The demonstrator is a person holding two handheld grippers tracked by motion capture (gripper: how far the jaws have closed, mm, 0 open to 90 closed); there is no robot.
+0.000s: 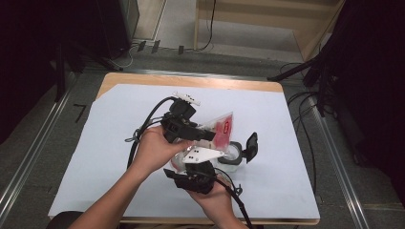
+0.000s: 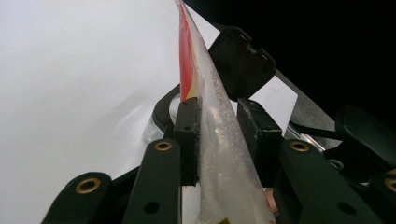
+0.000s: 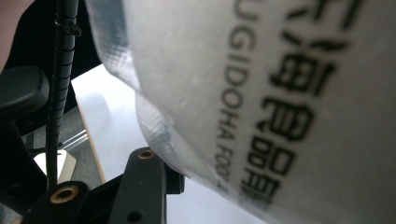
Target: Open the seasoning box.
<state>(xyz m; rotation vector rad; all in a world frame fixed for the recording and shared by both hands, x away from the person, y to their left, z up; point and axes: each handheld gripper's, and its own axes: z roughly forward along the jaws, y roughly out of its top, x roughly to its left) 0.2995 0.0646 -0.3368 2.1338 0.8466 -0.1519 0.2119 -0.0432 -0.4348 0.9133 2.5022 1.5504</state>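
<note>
Left gripper [image 2: 219, 135] fingers clamped on the clear plastic pouch with red print [image 2: 219, 154], which stands edge-on between them. Beyond their tips: round clear container [image 2: 156, 126], black hinged lid [image 2: 240, 60] open. Right gripper [image 1: 200, 164] fingers under the pouch's printed side; grip cannot be told.

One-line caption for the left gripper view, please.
Left gripper with its jaws closed on a clear plastic bag with red print, above an open-lidded container on the white table.
</note>
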